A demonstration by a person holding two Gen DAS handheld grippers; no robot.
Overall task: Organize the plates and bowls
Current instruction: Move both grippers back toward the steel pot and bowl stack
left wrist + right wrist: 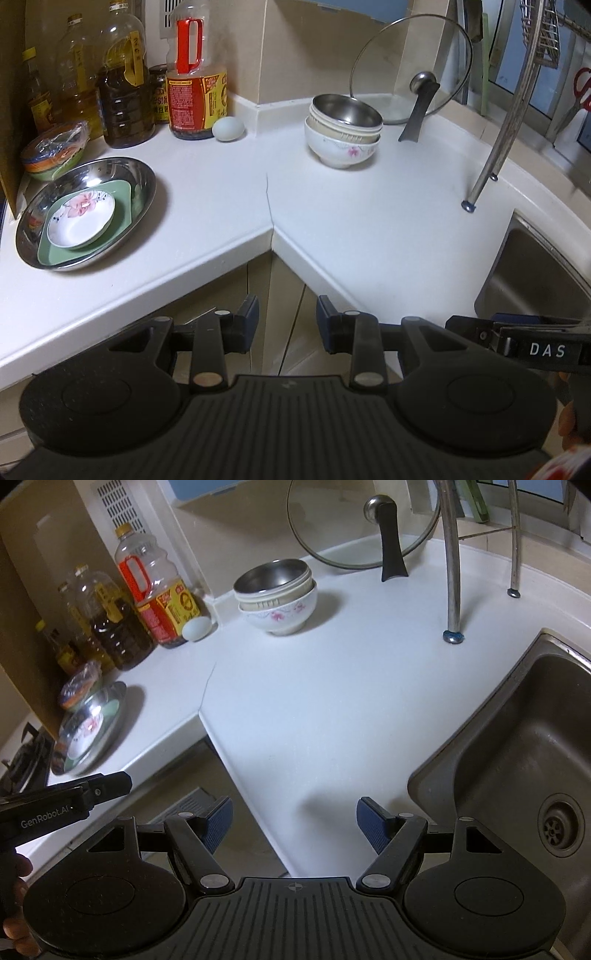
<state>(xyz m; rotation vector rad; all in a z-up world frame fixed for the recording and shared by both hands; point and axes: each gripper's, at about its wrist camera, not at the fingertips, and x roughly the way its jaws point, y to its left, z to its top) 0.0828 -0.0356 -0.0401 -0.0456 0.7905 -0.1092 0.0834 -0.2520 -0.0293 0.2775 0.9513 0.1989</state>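
Grippers nearest the viewer: left gripper (287, 325) and right gripper (294, 825) both released, jaws apart with nothing between them, held back over the front edge of the counter (332, 229) and clear of all dishes. Judged as a resting or finished pose, since no dish lies loose on the open worktop.

Beyond, to the left: plates nested by size, a floral dish (81, 223) inside a green plate (123, 218) inside a steel plate (144, 177). Smallest on top keeps the pile stable and takes up one spot only. Just behind it sits a wrapped bowl (55, 151), apart from the pile, probably because it is covered.

To the right: sink (517, 746), nothing visible in it.

Further back, mid-counter: bowls stacked likewise, a steel bowl (347, 109) in a beige bowl (347, 133) in a floral bowl (343, 153), the pile leaning slightly. Plates and bowls stand well apart, each kind in its own group.

Farthest: bottles (125, 92) and an egg (228, 129) along the wall, a glass lid (388, 66) propped upright in the corner, and a rack leg (487, 162) standing on the counter.
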